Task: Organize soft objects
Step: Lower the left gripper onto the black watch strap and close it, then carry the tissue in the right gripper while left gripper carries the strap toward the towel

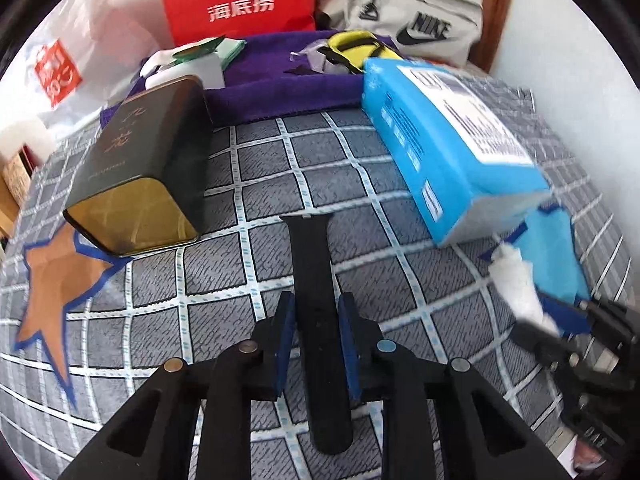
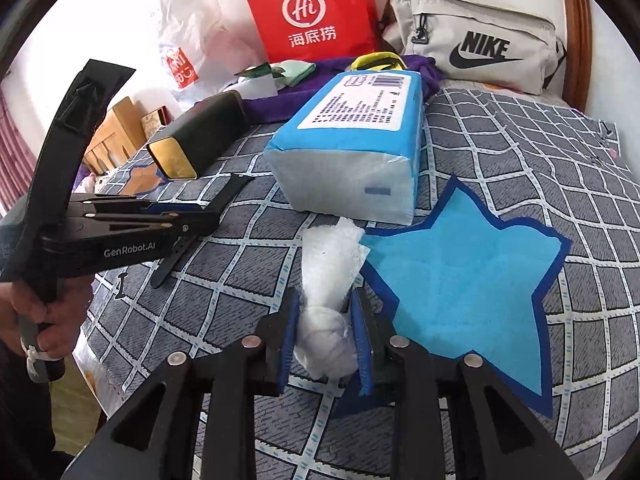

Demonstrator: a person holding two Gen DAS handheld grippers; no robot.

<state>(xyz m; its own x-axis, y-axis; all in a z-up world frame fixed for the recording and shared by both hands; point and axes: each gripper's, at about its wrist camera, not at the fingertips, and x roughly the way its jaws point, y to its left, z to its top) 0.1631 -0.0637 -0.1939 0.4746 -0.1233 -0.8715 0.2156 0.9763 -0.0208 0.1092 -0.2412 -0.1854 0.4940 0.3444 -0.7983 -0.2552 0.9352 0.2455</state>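
Checked bedspread [image 2: 500, 128] by blue star [image 2: 472, 280]: left gripper [image 1: 316, 320] clamps black watch strap [image 1: 310, 256]; right gripper [image 2: 326, 320] cradles white tissue wad [image 2: 328, 328], neither placed yet.

Tissue pack [image 1: 448, 148] motion-blurred in left wrist view; watch strap [image 1: 316, 320] lower end hidden behind fingers; red bag [image 2: 316, 12] top cut off.

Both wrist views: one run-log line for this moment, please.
left gripper shut on black strap | right gripper around white tissue wad | blue star beside
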